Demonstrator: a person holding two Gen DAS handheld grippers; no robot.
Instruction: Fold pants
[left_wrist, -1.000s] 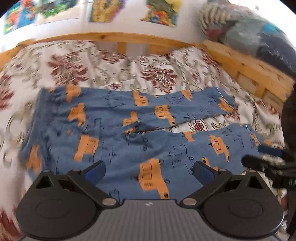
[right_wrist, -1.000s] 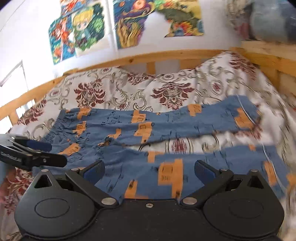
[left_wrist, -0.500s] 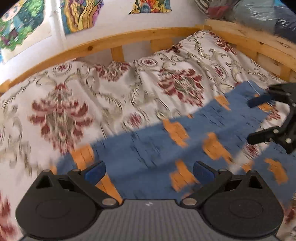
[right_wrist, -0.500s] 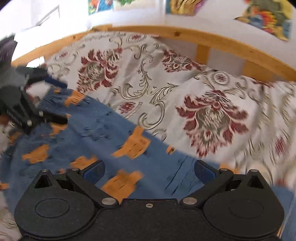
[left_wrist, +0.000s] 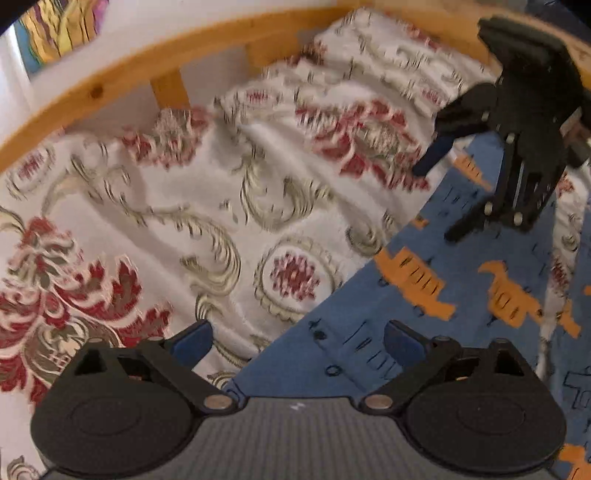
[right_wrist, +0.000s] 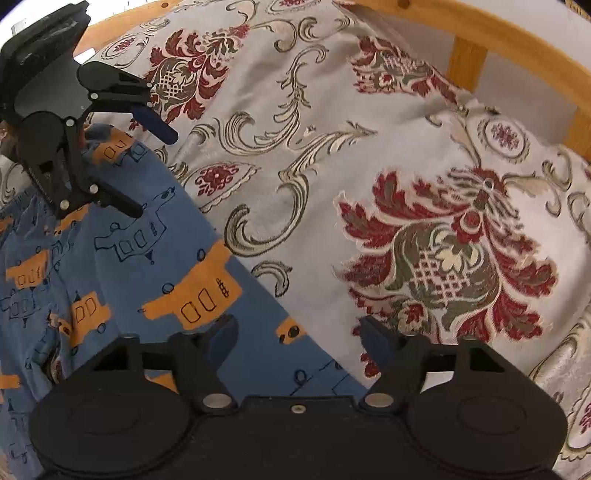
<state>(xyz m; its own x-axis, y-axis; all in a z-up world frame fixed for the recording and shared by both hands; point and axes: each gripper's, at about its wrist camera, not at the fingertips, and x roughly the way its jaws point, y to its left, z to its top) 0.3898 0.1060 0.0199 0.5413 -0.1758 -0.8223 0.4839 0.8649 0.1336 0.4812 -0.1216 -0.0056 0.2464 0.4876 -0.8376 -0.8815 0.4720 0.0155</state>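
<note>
Floral bedspread (left_wrist: 221, 206), both claws closing over pants (right_wrist: 122, 258) edge

Left gripper (left_wrist: 297, 341) and right gripper (right_wrist: 297, 338), jaws apart, closing.

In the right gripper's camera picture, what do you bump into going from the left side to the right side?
left gripper → blue pants → flowery bedspread → wooden bed rail
</note>
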